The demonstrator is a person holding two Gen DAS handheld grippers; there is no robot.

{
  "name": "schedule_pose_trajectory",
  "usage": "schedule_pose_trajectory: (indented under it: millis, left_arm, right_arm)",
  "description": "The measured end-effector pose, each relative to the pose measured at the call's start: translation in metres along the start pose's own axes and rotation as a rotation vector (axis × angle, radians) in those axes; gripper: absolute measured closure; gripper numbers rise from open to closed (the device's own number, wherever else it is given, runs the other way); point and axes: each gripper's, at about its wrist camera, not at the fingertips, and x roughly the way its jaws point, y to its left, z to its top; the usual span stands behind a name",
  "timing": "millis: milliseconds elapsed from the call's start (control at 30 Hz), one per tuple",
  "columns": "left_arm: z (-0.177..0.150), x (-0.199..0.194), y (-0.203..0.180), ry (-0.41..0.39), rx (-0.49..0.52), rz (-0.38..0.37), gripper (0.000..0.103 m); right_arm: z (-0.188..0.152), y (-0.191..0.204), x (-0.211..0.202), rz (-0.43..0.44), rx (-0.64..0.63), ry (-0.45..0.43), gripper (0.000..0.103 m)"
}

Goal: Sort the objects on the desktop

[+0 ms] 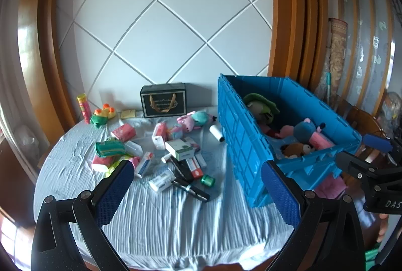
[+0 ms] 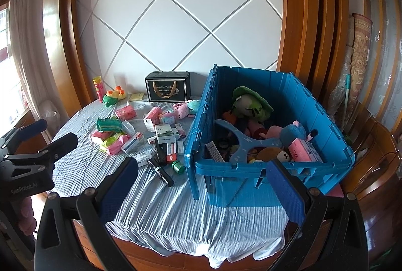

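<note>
A blue plastic crate point(image 1: 238, 135) point(image 2: 326, 120) stands on the right of the table and holds plush toys, a blue hanger and small boxes. Left of it a heap of small boxes, tubes and tissue packs point(image 1: 176, 152) point(image 2: 160, 137) lies on the pale blue cloth. A pink and teal plush point(image 1: 194, 120) lies behind the heap. A green jar point(image 1: 208, 180) point(image 2: 179, 167) and a black pen point(image 1: 193, 189) sit nearest me. My left gripper point(image 1: 198, 193) hangs open above the cloth's front part, nothing between its fingers. My right gripper point(image 2: 203, 189) is open in front of the crate, empty.
A black gift box point(image 1: 163, 100) stands against the white panelled wall. A pink tube point(image 1: 84, 107) and a green and yellow plush point(image 1: 101, 116) sit at the far left. A white roll point(image 1: 216, 132) lies beside the crate. Wooden furniture point(image 2: 371, 170) flanks the table on the right.
</note>
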Motion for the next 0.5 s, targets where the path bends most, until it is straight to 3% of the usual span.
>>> schedule_pose_trajectory:
  millis: [500]
  left_arm:
    - [-0.0004, 0.0038, -0.0021, 0.004, -0.004, 0.005, 0.001]
  right_arm:
    - [0.0031, -0.0031, 0.0079, 0.000, 0.005, 0.015, 0.000]
